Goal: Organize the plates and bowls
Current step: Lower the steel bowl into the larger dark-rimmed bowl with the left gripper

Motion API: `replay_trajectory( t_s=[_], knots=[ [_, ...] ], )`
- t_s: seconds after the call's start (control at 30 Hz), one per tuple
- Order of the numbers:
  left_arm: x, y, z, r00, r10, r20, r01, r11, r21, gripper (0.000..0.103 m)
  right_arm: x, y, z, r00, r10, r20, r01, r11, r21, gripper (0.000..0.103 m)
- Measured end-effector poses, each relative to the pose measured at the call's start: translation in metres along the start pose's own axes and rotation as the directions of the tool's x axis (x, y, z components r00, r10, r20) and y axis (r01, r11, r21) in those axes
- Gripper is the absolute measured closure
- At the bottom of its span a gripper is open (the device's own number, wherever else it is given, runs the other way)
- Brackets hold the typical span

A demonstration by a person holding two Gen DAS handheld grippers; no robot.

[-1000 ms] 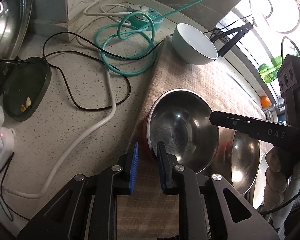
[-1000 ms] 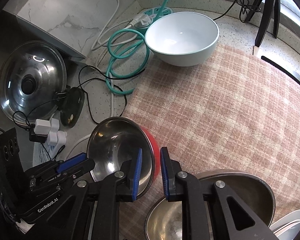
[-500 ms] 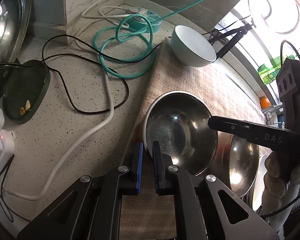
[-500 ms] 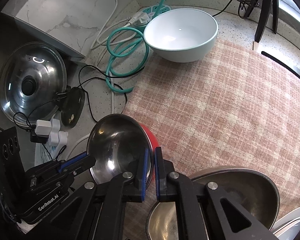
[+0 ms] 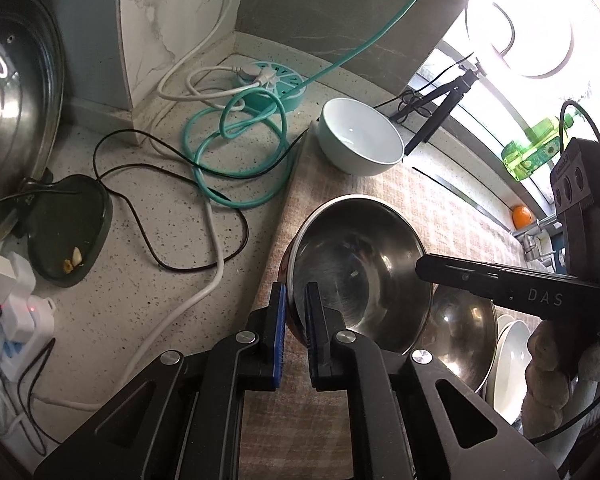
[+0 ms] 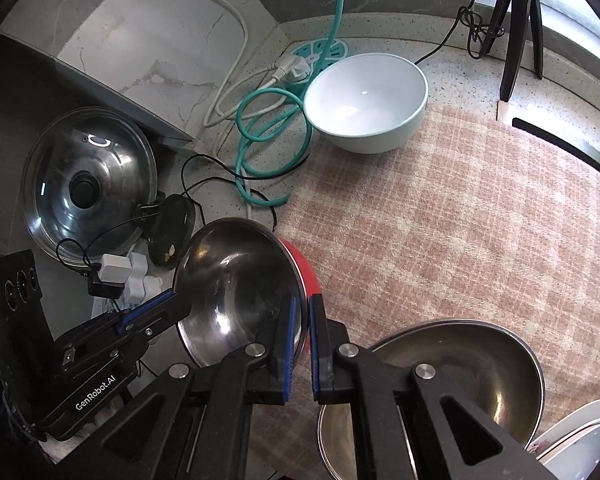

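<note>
Steel bowl [image 5: 360,272] over the cloth's [image 6: 480,220] edge, nested in a red bowl [image 6: 306,270]. Left hand-held gripper [image 5: 295,320] and right hand-held gripper [image 6: 301,332] clenched on opposite rims. Likely light, rigid, slick; best pinched at the rim.

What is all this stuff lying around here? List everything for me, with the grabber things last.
Steel bowl: one, silver with red outside, near cloth edge, pinched at opposite rims.
Second steel bowl: one, silver, on the cloth beside it.
White bowl: one, pale, far cloth corner.
Plates: a white stack, count unclear, beyond second bowl.
Checked cloth: one, pink-beige, over the counter.
Pot lid: one, glass and steel, leaning at the wall.
Dark dish: one, on the counter.
Teal cable: coiled, counter corner.
Left gripper: black, blue pads, shut on the rim.
Right gripper: same, shut on the rim.
</note>
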State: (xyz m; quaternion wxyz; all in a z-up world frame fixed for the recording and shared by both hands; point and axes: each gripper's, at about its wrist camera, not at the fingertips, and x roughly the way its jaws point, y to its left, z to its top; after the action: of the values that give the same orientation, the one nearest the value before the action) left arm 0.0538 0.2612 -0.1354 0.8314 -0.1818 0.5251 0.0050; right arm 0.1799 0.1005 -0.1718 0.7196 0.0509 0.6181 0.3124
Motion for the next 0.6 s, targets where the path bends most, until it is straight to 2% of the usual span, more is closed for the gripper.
replay_trajectory(
  t_s=[0.6],
  knots=[
    [-0.018, -0.049, 0.008, 0.998, -0.062, 0.029, 0.059, 0.994, 0.097, 0.095, -0.063, -0.018, -0.018, 0.996, -0.007, 0.088, 0.002, 0.999, 0.05, 0.097]
  ],
)
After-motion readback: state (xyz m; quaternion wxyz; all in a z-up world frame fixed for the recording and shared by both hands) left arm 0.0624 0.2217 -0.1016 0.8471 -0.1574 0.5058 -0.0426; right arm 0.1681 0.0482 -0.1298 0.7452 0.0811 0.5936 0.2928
